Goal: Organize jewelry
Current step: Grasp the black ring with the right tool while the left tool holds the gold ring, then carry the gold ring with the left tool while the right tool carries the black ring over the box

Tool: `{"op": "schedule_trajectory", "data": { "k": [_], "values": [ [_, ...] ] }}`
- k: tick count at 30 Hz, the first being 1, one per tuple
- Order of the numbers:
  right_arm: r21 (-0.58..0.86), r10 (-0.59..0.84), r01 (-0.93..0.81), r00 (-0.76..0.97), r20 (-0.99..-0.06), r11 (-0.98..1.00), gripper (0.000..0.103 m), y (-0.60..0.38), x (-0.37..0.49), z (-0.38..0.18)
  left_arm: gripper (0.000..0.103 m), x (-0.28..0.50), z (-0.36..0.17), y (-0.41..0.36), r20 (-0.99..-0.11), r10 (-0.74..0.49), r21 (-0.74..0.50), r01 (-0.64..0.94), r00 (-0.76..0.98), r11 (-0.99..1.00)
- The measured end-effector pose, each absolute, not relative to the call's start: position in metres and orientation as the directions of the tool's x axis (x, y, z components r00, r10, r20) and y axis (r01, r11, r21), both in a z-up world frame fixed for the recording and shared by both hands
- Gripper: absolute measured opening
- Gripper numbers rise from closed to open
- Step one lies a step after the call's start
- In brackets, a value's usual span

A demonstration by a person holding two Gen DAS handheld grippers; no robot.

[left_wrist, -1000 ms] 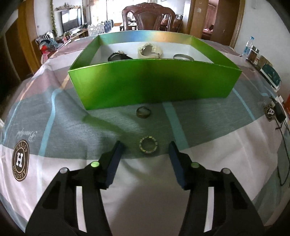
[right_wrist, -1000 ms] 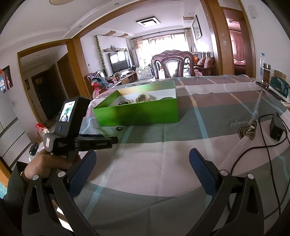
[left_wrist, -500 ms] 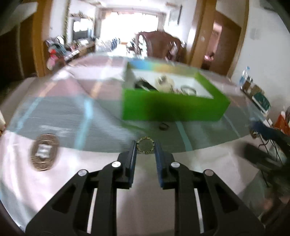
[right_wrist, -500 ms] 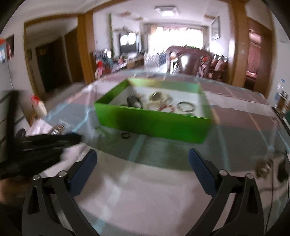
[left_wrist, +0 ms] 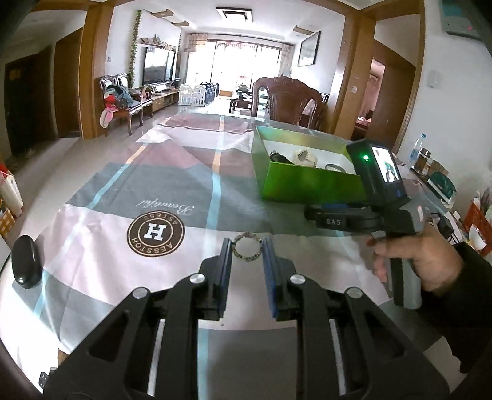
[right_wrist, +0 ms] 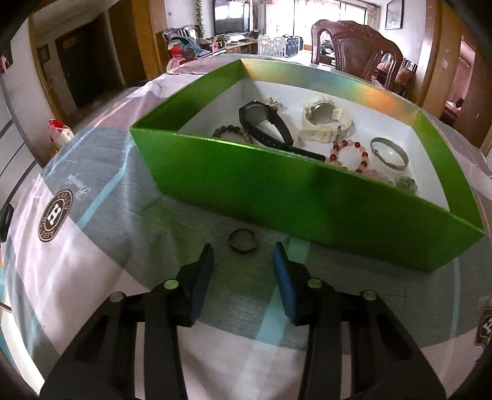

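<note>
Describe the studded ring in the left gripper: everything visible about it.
The studded ring is a round open band, its rim set with small pale stones or beads on what looks like dull gold metal. It faces the left wrist camera upright, so the tablecloth shows through its hole. The left gripper is shut on it, a blue pad pressing each side. It appears lifted off the cloth.

A long living room with white walls (left_wrist: pixel 307 21), wood door frames (left_wrist: pixel 92 67), a pale glossy floor (left_wrist: pixel 70 150), a carved dark chair (left_wrist: pixel 289 101), a television (left_wrist: pixel 155 66) and bright windows (left_wrist: pixel 240 64) at the far end
</note>
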State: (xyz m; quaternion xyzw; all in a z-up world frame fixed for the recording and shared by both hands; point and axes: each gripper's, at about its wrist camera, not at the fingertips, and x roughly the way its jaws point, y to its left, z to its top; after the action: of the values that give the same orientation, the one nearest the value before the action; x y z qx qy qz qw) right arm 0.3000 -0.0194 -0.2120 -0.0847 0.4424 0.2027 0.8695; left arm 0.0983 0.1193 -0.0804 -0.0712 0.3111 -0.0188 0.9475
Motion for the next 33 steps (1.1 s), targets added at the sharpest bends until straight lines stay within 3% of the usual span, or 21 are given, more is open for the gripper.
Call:
{"op": "schedule_trajectory", "data": {
  "k": [4, 7, 14, 25, 33],
  "values": [
    [0.031, 0.278, -0.420, 0.541, -0.794, 0.907, 0.037, -0.017, 0.305, -0.212, 0.020, 0.100, -0.084, 0.117, -0.589, -0.094, -0.152, 0.004, 0.803, 0.988],
    [0.019, 0.279, -0.433, 0.544, -0.791, 0.901, 0.020, -0.012, 0.304, -0.210, 0.020, 0.099, -0.087, 0.115, -0.593, -0.100, -0.156, 0.008, 0.799, 0.988],
    [0.054, 0.325, -0.449, 0.554, -0.766, 0.892, 0.020, -0.022, 0.285, -0.200, 0.020, 0.101, -0.088, 0.113, -0.596, -0.101, -0.155, 0.009, 0.797, 0.988],
    [0.071, 0.363, -0.379, 0.791, -0.492, 0.923, 0.020, -0.131, 0.139, -0.112, 0.020, 0.116, -0.085, 0.079, -0.591, -0.147, -0.146, 0.074, 0.793, 0.987],
    [0.133, 0.347, -0.326, 0.797, -0.494, 0.936, 0.020, -0.173, 0.122, -0.125, 0.020, 0.123, -0.088, 0.044, -0.604, -0.174, -0.124, 0.124, 0.778, 0.984]
  ]
}}
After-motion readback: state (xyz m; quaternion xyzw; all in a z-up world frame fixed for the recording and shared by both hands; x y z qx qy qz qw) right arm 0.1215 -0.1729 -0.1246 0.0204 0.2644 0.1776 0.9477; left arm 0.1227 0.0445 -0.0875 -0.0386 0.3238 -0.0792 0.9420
